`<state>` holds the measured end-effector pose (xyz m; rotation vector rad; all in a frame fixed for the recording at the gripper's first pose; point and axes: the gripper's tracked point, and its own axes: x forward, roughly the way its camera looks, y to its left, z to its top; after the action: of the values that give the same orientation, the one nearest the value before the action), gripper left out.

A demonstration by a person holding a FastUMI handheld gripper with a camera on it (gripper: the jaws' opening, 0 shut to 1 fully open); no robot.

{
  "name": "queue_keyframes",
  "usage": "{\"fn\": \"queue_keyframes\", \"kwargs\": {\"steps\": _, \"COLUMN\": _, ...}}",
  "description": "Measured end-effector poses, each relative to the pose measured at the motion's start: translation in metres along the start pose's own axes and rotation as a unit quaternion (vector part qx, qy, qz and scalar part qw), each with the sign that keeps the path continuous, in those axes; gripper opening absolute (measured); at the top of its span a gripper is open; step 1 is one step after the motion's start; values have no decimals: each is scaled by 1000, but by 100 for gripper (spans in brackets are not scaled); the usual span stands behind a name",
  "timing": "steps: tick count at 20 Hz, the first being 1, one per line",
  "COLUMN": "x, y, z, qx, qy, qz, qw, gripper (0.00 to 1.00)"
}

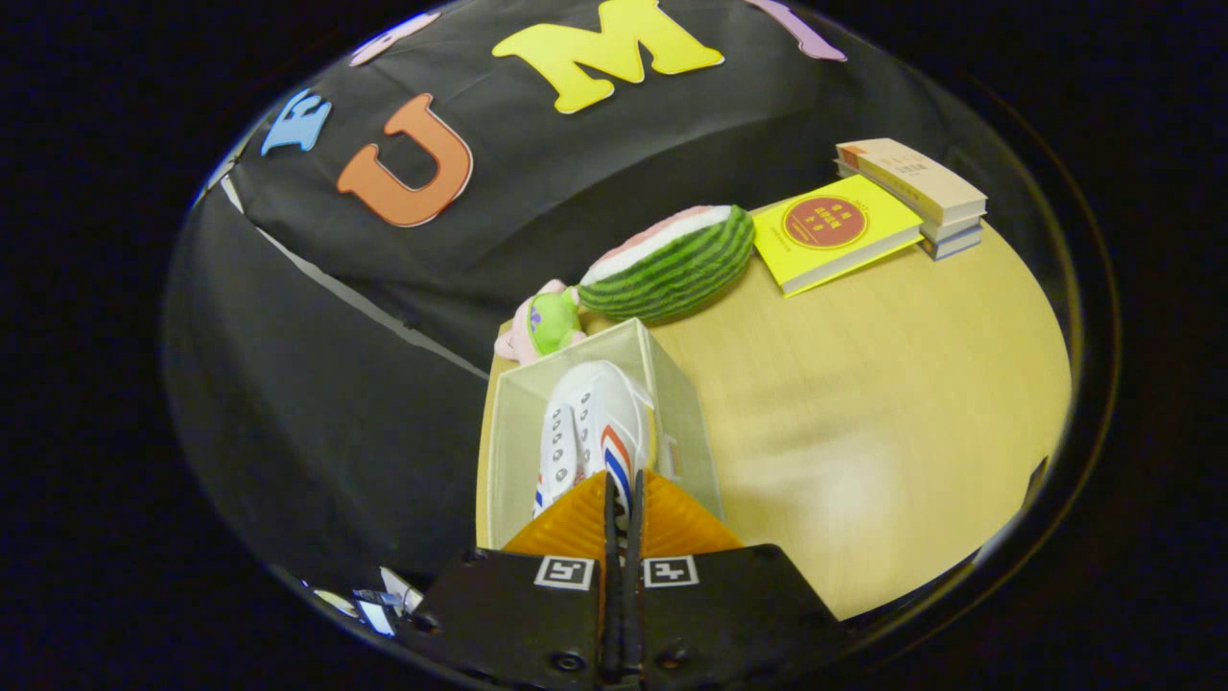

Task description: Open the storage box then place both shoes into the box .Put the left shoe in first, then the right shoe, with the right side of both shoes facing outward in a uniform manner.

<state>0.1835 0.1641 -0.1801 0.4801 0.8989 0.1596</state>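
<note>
Shoe (pixel 593 427), white with red and blue stripes, sat inside the open box (pixel 686 398), toe pointing away from me, just ahead of my fingers. My gripper (pixel 622 499) was closed tight around its heel end, likely to lower it in straight. I could see only this one shoe. Box stood at the table's (pixel 863 384) near corner. Beyond it lay a watermelon plush (pixel 672 264) and a small toy (pixel 547 326), then books (pixel 835 235); cover writing too small to read.
</note>
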Motion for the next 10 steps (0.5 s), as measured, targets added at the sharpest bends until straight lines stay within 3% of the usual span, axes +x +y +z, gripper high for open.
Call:
{"fn": "queue_keyframes", "kwargs": {"steps": 5, "x": 29, "y": 9, "z": 2, "qx": 18, "qy": -43, "qz": -18, "qw": 999, "gripper": 6}}
{"fn": "queue_keyframes", "kwargs": {"steps": 6, "x": 31, "y": 19, "z": 0, "qx": 6, "qy": -46, "qz": 3, "qw": 999, "gripper": 7}}
{"fn": "queue_keyframes", "kwargs": {"steps": 7, "x": 25, "y": 36, "z": 5, "qx": -8, "qy": -63, "qz": 38, "qw": 997, "gripper": 22}}
{"fn": "queue_keyframes", "kwargs": {"steps": 10, "x": -5, "y": 21, "z": 33, "qx": -93, "qy": -142, "qz": -23, "qw": 985, "gripper": 82}}
